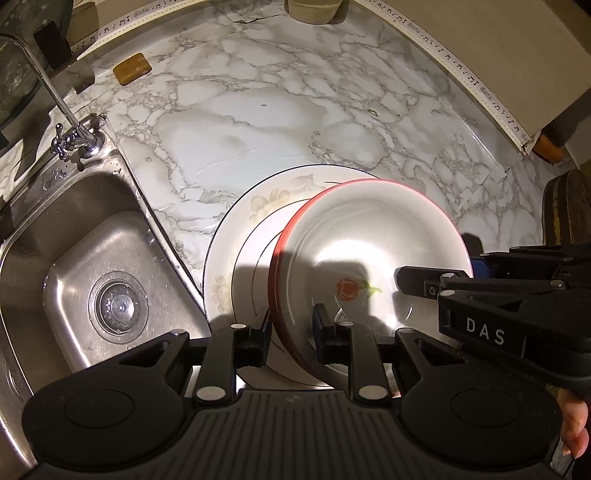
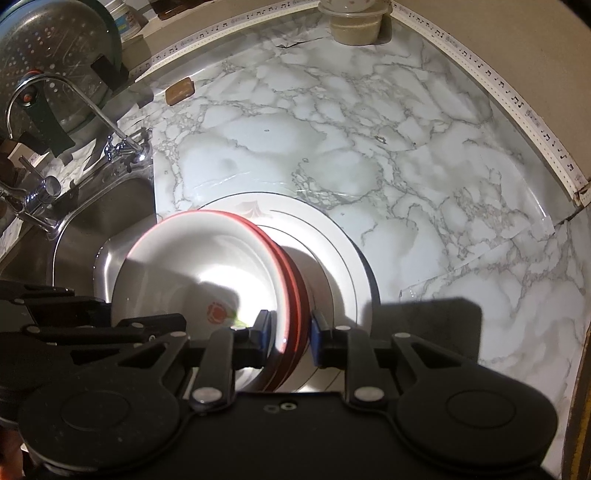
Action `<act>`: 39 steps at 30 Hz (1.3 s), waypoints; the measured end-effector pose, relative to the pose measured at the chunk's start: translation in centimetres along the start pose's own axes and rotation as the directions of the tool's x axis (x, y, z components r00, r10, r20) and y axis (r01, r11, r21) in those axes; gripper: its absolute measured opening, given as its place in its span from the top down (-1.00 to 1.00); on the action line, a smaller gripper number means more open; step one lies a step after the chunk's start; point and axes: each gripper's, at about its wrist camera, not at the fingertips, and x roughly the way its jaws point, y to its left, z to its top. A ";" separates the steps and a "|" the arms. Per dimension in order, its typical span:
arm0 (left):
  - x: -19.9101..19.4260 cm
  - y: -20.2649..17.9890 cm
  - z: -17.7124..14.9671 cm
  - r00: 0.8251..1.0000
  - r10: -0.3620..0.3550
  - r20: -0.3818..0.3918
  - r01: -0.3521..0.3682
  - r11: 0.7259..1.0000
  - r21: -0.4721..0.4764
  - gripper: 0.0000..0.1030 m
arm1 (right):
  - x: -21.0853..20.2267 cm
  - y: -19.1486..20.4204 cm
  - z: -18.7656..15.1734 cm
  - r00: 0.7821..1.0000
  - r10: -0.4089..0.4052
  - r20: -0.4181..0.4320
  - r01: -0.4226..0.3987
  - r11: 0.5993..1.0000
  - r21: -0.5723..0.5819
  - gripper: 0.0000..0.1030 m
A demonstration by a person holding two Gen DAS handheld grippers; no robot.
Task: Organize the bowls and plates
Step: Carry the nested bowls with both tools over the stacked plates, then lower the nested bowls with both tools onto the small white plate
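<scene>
A stack of red-rimmed white bowls (image 1: pixel 369 229) with a red flower painted inside hangs tilted over a large floral plate (image 1: pixel 251 206) that lies on the marble counter. My left gripper (image 1: pixel 293 325) is shut on the stack's left rim. From the other side, my right gripper (image 2: pixel 291 326) is shut on the opposite rim of the same bowls (image 2: pixel 192 251). The floral plate (image 2: pixel 332 251) shows behind and under them. Each gripper's black arm reaches into the other's view, across the bowl.
A steel sink (image 1: pixel 74 229) with a faucet (image 1: pixel 77 136) lies left of the plate. A brown soap bar (image 1: pixel 132 68) and a beige container (image 2: pixel 354 26) sit at the counter's back. A colander (image 2: pixel 48 55) stands behind the sink. Walls bound the counter at back and right.
</scene>
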 end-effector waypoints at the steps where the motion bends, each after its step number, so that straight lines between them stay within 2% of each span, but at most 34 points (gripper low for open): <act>1: 0.0 0.0 0.0 1.000 -0.002 -0.001 0.002 1.000 0.000 0.57 | 0.0 0.1 0.0 1.000 -0.002 0.001 0.002 1.000 -0.003 0.57; 14: -0.2 0.6 -0.3 0.999 -0.033 0.002 0.033 0.999 0.011 0.53 | -1.0 0.1 -0.7 0.999 -0.009 0.030 0.009 1.000 0.009 0.47; 20: -1.4 0.8 -0.4 0.998 -0.042 0.038 0.040 0.998 0.040 0.52 | -2.2 0.0 -1.3 0.998 -0.024 0.058 0.021 0.999 0.043 0.44; 24: -2.5 1.1 -0.6 0.996 -0.056 0.070 0.052 0.996 0.066 0.52 | -3.7 0.3 -1.9 0.993 -0.045 0.106 0.039 0.997 0.059 0.40; 32: -4.4 1.1 -2.0 0.984 -0.081 0.160 0.057 0.987 0.150 0.50 | -6.6 1.0 -3.9 0.971 -0.078 0.227 0.056 0.993 0.100 0.25; 39: -6.5 1.5 -3.7 0.960 -0.097 0.264 0.054 0.984 0.167 0.49 | -8.5 1.1 -5.8 0.942 -0.067 0.329 0.036 0.995 0.098 0.12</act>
